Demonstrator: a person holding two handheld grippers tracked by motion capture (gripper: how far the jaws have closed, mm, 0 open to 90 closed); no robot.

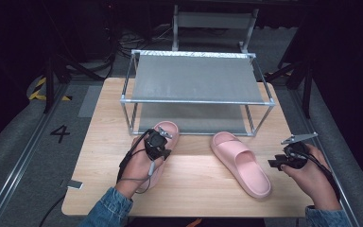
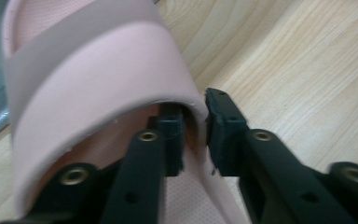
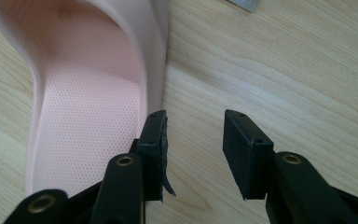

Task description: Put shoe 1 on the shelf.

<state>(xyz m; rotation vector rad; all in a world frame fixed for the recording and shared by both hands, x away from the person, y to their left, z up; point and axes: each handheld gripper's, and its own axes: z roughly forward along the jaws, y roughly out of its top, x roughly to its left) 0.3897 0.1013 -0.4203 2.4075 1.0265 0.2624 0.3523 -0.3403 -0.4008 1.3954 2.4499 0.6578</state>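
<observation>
Two pink slippers lie on the wooden table [image 1: 194, 189]. My left gripper [image 1: 159, 143] sits over the left slipper [image 1: 168, 128], near its strap. In the left gripper view, one jaw reaches inside under the strap [image 2: 98, 79] and the other stands outside, and the left gripper [image 2: 195, 133] is shut on the slipper's side wall where the strap meets it. My right gripper [image 1: 277, 163] hovers low just right of the right slipper [image 1: 241, 163]. In the right gripper view, the right gripper [image 3: 193, 140] is open over bare wood, its left jaw beside the slipper's outer wall [image 3: 156, 60].
A metal-framed rack [image 1: 196, 100] with two grey fabric shelves stands at the back of the table, its lower shelf just behind the slippers. A small grey tag [image 1: 74, 184] lies at the table's front left corner. A chair frame [image 1: 212, 21] stands beyond the table.
</observation>
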